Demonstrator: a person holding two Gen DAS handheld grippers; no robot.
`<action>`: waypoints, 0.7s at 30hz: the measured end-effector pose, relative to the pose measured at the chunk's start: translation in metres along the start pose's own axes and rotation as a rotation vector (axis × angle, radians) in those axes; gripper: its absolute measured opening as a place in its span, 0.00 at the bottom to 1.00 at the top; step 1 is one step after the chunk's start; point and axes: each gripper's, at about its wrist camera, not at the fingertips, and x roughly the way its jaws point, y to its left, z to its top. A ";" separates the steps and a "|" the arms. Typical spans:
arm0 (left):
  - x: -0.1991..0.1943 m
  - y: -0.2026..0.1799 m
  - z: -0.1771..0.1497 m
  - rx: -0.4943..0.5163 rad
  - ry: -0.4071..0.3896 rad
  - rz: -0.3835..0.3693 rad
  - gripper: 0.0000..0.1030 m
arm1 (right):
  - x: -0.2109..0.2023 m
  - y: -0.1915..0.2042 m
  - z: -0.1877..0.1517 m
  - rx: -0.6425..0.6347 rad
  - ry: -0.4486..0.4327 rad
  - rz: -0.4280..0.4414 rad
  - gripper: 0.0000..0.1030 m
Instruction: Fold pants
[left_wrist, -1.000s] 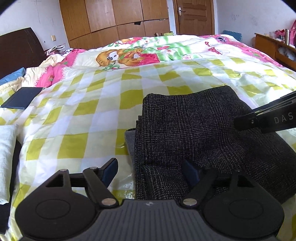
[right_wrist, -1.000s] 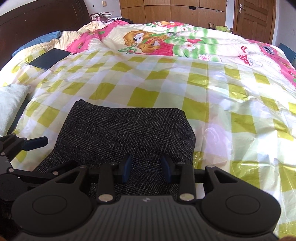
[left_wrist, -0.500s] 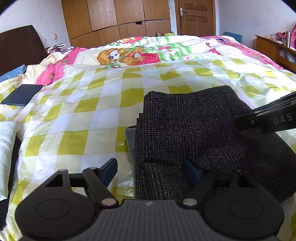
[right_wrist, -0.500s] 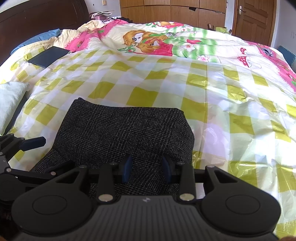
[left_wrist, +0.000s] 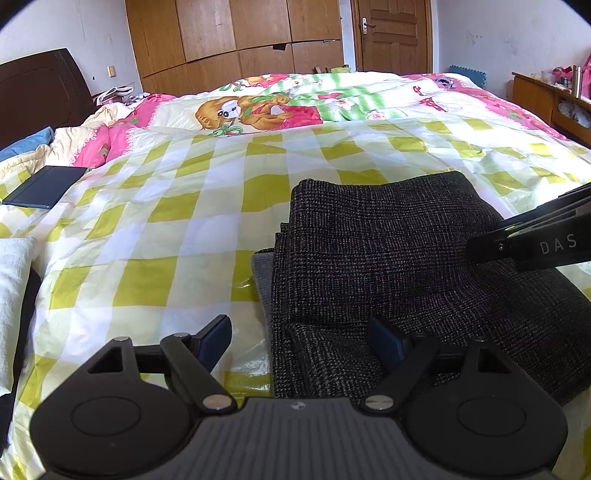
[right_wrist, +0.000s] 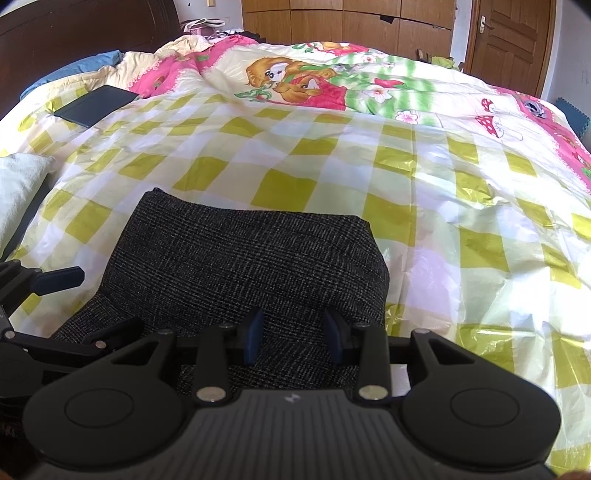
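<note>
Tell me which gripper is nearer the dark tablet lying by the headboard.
Left. The left gripper sits at the pants' left edge, on the side of the tablet. The right gripper is over the pants' right part, farther from it.

Wooden wardrobe (left_wrist: 236, 40), door (left_wrist: 391, 35), white walls (left_wrist: 498, 40), dark headboard (left_wrist: 37, 92).

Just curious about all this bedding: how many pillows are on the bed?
2 in view: a white pillow at the bed's left edge and a blue pillow by the headboard. Rumpled bedding may hide others.
</note>
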 end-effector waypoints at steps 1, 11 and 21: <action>0.001 0.000 0.000 0.000 0.001 0.000 0.93 | 0.001 0.000 0.000 -0.002 0.001 -0.002 0.36; 0.010 -0.001 0.002 -0.014 0.006 -0.025 0.93 | 0.012 0.000 0.001 -0.044 0.010 -0.029 0.34; 0.030 -0.024 0.017 0.018 -0.005 -0.058 0.93 | 0.023 -0.018 0.009 -0.042 0.009 -0.063 0.34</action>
